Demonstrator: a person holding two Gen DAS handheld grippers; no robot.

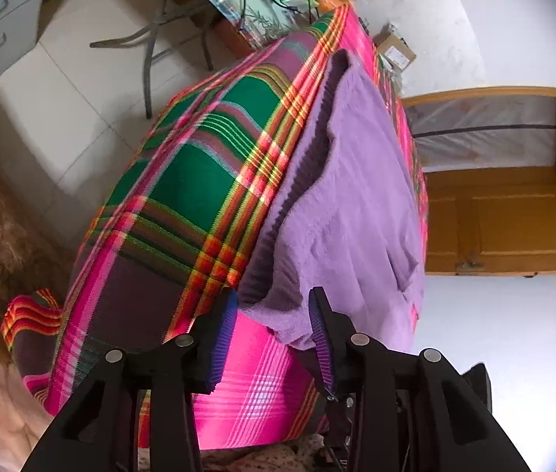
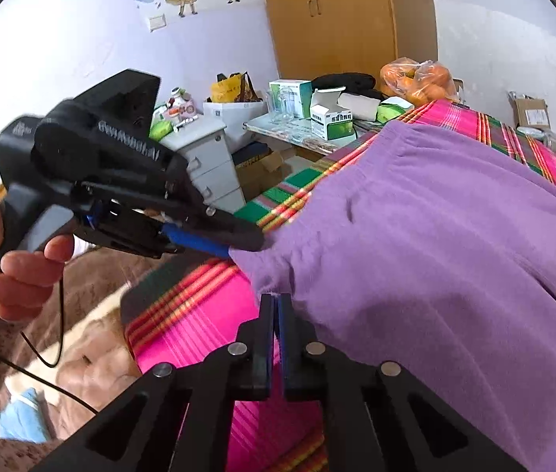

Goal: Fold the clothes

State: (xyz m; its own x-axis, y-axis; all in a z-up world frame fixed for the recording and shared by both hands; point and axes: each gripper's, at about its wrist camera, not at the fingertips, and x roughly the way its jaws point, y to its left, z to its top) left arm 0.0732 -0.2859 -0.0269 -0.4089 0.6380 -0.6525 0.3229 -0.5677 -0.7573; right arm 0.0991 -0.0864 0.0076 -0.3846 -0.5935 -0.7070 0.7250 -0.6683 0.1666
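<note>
1. My right claw is pinched fully together at the near hem of the purple garment.
2. My left claw straddles that hem, jaws apart.
3. The garment lies on the plaid cloth.
4. The lettering on the far boxes is unreadable.

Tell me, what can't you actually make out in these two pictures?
- Right wrist view: whether the shut right claw pinches the purple fleece garment; its hem is blurred there.
- Left wrist view: the garment's near corner, hidden behind the left claw.
- Both views: what lies under the striped pink-and-green cloth.

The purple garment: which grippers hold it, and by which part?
Both: right gripper is shut on the purple garment at its near edge; left gripper straddles the same edge's corner.
</note>
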